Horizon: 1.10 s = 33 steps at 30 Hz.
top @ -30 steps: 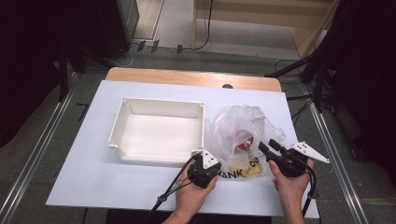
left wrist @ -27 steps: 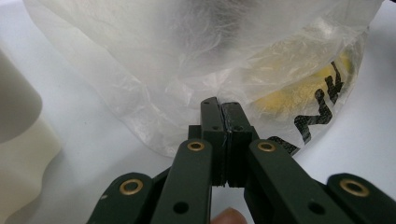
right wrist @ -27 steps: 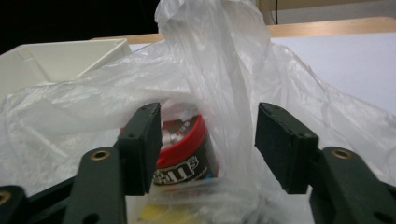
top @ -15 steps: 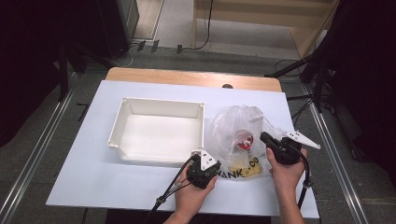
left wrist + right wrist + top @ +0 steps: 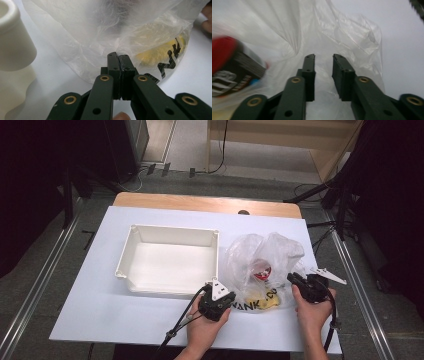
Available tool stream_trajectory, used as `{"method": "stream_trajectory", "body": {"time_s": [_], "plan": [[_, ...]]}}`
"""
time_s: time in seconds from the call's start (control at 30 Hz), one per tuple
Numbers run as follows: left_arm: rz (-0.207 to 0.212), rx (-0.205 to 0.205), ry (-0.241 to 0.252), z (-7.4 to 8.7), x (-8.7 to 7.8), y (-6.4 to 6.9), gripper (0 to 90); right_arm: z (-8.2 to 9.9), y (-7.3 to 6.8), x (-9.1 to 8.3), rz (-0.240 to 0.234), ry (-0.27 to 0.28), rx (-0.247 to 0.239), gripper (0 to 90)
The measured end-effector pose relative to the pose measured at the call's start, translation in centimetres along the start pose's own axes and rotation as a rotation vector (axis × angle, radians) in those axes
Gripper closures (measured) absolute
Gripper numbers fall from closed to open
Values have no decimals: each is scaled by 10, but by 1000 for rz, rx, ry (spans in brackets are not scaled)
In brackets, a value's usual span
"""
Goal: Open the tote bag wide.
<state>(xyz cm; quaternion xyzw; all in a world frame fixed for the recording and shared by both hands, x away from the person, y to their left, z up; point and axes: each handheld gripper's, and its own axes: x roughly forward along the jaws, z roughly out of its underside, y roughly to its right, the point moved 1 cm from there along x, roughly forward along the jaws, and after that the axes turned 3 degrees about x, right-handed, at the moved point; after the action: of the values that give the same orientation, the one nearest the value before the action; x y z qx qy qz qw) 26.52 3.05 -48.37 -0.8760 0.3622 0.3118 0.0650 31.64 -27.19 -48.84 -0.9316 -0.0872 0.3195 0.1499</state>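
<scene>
1. White bin – left half of table, rectangular, long axis across the table; nothing inside. Near right corner just beside L gripper.
2. L gripper – near edge, between bin and bag. Jaws fully closed, tips pinching the film at the bag's near-left hem, seen close in left gripper view.
3. Plastic bag – thin, clear, crumpled, right of bin, resting on table. Mouth appears to face the R side, not certain. Black print along near edge.
4. Bag contents – red/black pkg, upper middle; yellow item low near the print. Kind of each: can't tell.
5. R gripper – at bag's right flank, pointing left into it. Jaws part open, have just been opening; loose film lies in the gap, pads not pressing it, nothing held.
6. Key relation: bag lies between both grippers; L anchors it, R is nearer the contents, pkg lying left of its tips.
</scene>
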Motion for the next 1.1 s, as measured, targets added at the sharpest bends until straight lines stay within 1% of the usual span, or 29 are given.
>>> {"method": "stream_trajectory", "body": {"time_s": [0.03, 0.07, 0.1, 0.17, 0.2, 0.23, 0.27, 0.33, 0.37, 0.4, 0.43, 0.47, 0.53, 0.57, 0.6, 0.63, 0.67, 0.7, 0.77, 0.8, 0.83, 0.87, 0.9, 0.93, 1.0, 1.03, 1.07, 1.1], "plan": [[0, 0, 0, 0, 0, 0, 900, 0, 0, 0, 0, 0, 0, 718], [0, 0, 5, 0, -1, 0, 898, -3, -6, -15, -42, 80, -14, 690], [2, 0, 8, 0, -1, 0, 898, -4, -7, -18, -49, 102, -24, 690], [8, 2, 13, 0, -1, 0, 888, -8, -13, -32, -70, 144, -35, 690], [8, 2, 13, 0, -1, 0, 877, -8, -13, -32, -70, 144, -35, 690], [13, 1, 27, 1, -2, 1, 877, -9, -17, -38, -78, 160, -47, 690], [24, 5, 44, 1, -4, 1, 837, -10, -25, -48, -100, 181, -76, 687], [34, 16, 67, 2, -7, 2, 783, -9, -32, -54, -136, 182, -105, 675], [34, 16, 67, 2, -7, 2, 757, -8, -37, -57, -164, 181, -120, 662], [42, 12, 81, 1, -11, 2, 732, -6, -41, -59, -199, 175, -123, 650], [42, 12, 81, 1, -11, 2, 718, -6, -41, -59, -199, 175, -123, 650], [47, 9, 92, 1, -16, 4, 708, 0, -47, -63, -262, 174, -122, 625], [37, 25, 108, 0, -23, 8, 683, 4, -52, -66, -279, 175, -139, 589], [34, 27, 113, -1, -26, 9, 661, 7, -55, -68, -290, 176, -154, 553], [37, 36, 127, -3, -31, 10, 649, 9, -57, -69, -292, 183, -155, 526], [37, 36, 127, -3, -31, 10, 629, 9, -57, -69, -292, 183, -155, 526], [31, 36, 140, -6, -35, 11, 629, 10, -58, -71, -299, 188, -158, 502], [30, 30, 156, -9, -41, 11, 572, 13, -59, -72, -312, 184, -149, 465], [26, 21, 171, -13, -46, 9, 523, 15, -61, -70, -341, 161, -142, 455], [28, 12, 184, -15, -48, 8, 492, 17, -63, -67, -344, 154, -154, 458], [28, 12, 184, -15, -48, 8, 461, 17, -63, -67, -344, 154, -154, 458], [36, -6, 200, -19, -52, 6, 461, 19, -66, -65, -344, 137, -162, 475], [34, -13, 221, -24, -56, 6, 390, 22, -71, -59, -361, 116, -178, 524], [34, -11, 231, -26, -57, 6, 362, 23, -73, -57, -367, 105, -179, 552], [26, -4, 242, -34, -58, 9, 292, 25, -77, -52, -357, 87, -177, 612], [27, 1, 244, -36, -57, 10, 261, 27, -80, -50, -361, 78, -177, 661], [27, 1, 244, -36, -57, 10, 234, 27, -80, -50, -361, 78, -177, 661], [24, 5, 241, -40, -54, 11, 234, 27, -81, -48, -370, 71, -183, 712]]}}
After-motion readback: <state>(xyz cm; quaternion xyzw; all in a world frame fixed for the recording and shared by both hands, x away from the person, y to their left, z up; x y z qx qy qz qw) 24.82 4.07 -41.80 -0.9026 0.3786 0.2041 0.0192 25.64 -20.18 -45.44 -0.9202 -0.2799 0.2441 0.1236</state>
